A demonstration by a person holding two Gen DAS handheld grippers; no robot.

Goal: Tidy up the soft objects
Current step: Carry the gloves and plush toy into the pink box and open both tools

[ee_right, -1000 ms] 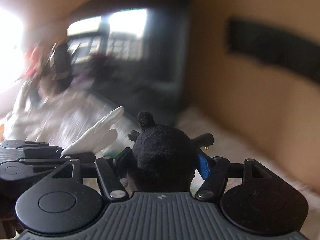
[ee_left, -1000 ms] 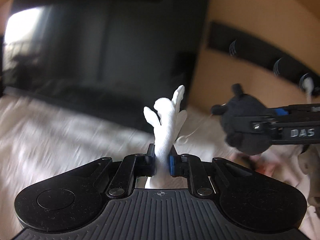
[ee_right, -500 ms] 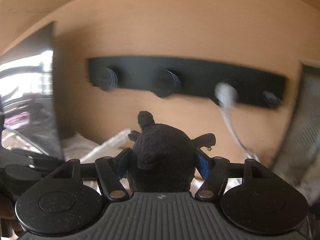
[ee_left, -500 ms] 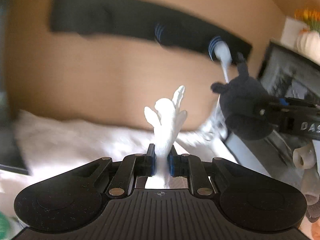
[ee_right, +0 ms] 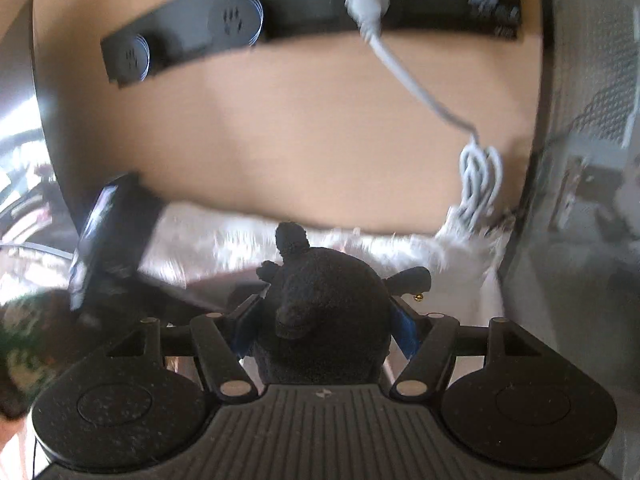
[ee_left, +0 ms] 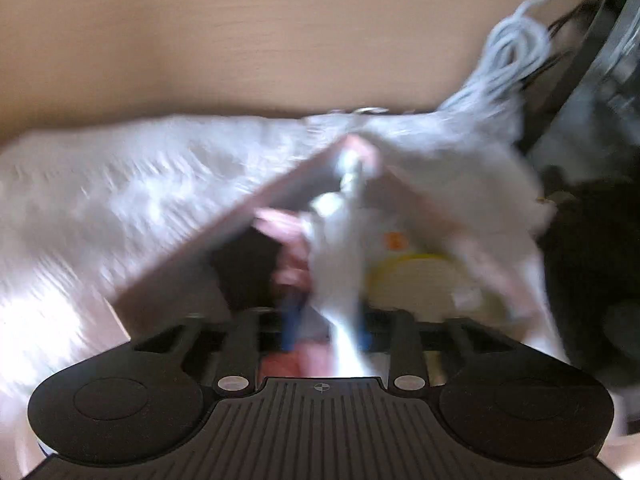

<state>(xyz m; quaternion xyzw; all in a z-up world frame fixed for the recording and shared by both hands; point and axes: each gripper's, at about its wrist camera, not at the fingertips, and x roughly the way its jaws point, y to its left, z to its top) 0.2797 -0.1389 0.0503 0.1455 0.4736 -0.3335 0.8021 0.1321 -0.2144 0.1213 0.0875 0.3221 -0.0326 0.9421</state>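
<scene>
In the blurred left wrist view my left gripper (ee_left: 325, 322) points down into a pink open box (ee_left: 224, 232). Its jaws are opening. The white plush toy (ee_left: 340, 248) still stands between the blue pads, leaning on the right one, with a gap on its left side. In the right wrist view my right gripper (ee_right: 324, 320) is shut on a black plush toy (ee_right: 320, 300) with small ears. That black toy (ee_left: 580, 248) also shows at the right edge of the left wrist view, beside the box.
The box holds a yellow round item (ee_left: 424, 280), something black and something pink. It rests on a white furry cover (ee_left: 120, 184). Behind is a wooden panel (ee_right: 300, 128) with a black socket strip (ee_right: 240, 20), a white plug and a coiled cable (ee_right: 480, 176).
Both views have swung right and tilted down, from the dark screen to the panel, then the box. The left jaws have spread off the white toy. The right grip is unchanged.
</scene>
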